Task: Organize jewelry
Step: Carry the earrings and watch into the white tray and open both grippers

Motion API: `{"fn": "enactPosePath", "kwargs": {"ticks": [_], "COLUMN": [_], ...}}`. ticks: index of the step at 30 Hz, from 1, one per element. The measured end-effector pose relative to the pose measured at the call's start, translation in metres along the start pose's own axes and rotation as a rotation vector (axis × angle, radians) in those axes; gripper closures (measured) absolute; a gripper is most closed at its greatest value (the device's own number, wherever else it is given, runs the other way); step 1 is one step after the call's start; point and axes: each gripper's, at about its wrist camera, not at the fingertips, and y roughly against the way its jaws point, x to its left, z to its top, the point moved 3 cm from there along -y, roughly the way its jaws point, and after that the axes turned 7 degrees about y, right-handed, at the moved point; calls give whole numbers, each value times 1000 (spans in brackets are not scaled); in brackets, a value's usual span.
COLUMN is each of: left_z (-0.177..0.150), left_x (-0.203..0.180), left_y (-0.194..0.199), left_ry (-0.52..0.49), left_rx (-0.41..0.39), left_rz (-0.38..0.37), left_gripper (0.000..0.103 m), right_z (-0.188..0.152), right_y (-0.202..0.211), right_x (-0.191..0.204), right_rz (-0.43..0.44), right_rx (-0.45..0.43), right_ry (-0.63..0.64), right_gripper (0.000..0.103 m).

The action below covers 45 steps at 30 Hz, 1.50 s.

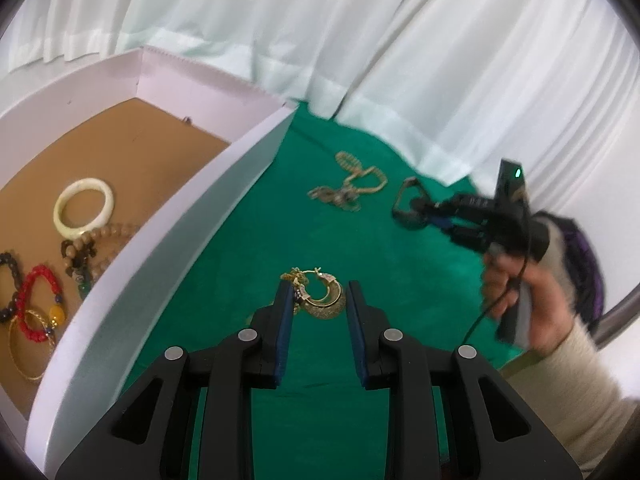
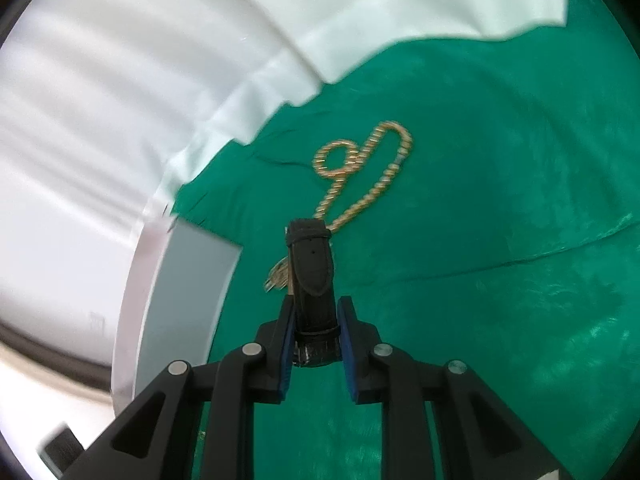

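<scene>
Left wrist view: the left gripper (image 1: pixel 318 300) stands apart around a gold earring (image 1: pixel 324 298) on the green cloth (image 1: pixel 320 232) at centre; a box (image 1: pixel 168 240) with bangles fills the left. Right wrist view: the right gripper (image 2: pixel 316 320) is clamped on a black watch (image 2: pixel 314 276) at centre, a gold chain (image 2: pixel 368 172) above it.

No readable text, labels, brands or numbers appear on anything.
</scene>
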Motion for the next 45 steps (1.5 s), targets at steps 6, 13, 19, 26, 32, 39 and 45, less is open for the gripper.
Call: {"fn": "enactPosePath", "kwargs": {"ticks": [6,13,19,26,32,39,45], "left_z": [28,63,77,81,58,45,41], "left_x": [-19,-9,34,114,166,172,150], "left_y": [60,144,158,117,82,79,91], "left_ry": [48,63,101,222,302,293,240], "left_rx": [-79,-233,-278,-229,-125,-99,-155], "left_rz": [-114,-79,37,176,267,345,376], "left_gripper": [78,78,78,78,78,56,28], "right_z": [-6,-1,-13,-33,-38,-45,-49], "right_y": [28,28,-18,-99,-153,-166,-134], "right_x": [68,183,268,310,307,307,301], "right_rz": [98,281,317,128,-21,-38,-62], "right_rx": [-27,-32,25,38,55,66,7], "right_ry": [135,285,440,661,739,738,719], "right_gripper": [82,82,82,82,82,53,36]}}
